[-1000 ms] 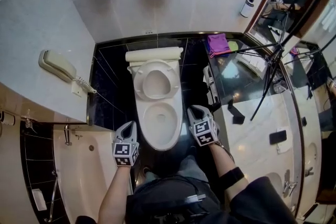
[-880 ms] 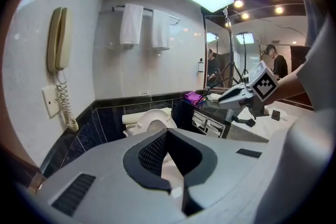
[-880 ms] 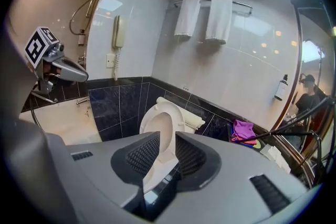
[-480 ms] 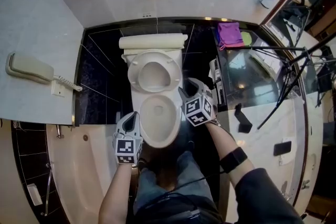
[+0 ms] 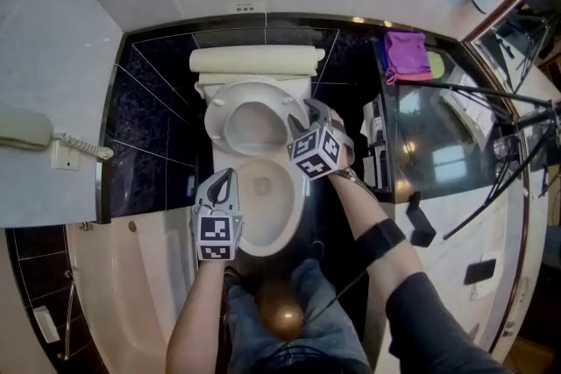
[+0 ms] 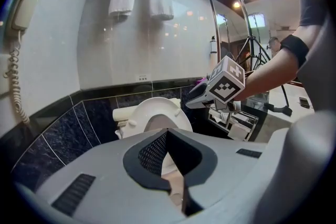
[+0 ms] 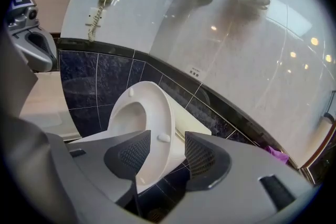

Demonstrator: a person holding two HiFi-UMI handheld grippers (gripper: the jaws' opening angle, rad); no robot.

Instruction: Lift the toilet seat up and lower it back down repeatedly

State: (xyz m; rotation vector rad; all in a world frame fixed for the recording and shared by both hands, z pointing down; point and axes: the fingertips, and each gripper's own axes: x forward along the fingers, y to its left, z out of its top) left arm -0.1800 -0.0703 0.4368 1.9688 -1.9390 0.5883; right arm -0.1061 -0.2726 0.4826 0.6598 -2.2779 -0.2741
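Well, right gripper: its jaws are wide apart and have just been opening.
Toilet seat: it stands up, and its rim on the right gripper's side sits between that gripper's jaws. The pads do not squeeze it.
Left gripper: its jaws are pressed together with nothing in them.
Toilet bowl: open, just beside the left gripper's tips, behind the right gripper on the person's side.
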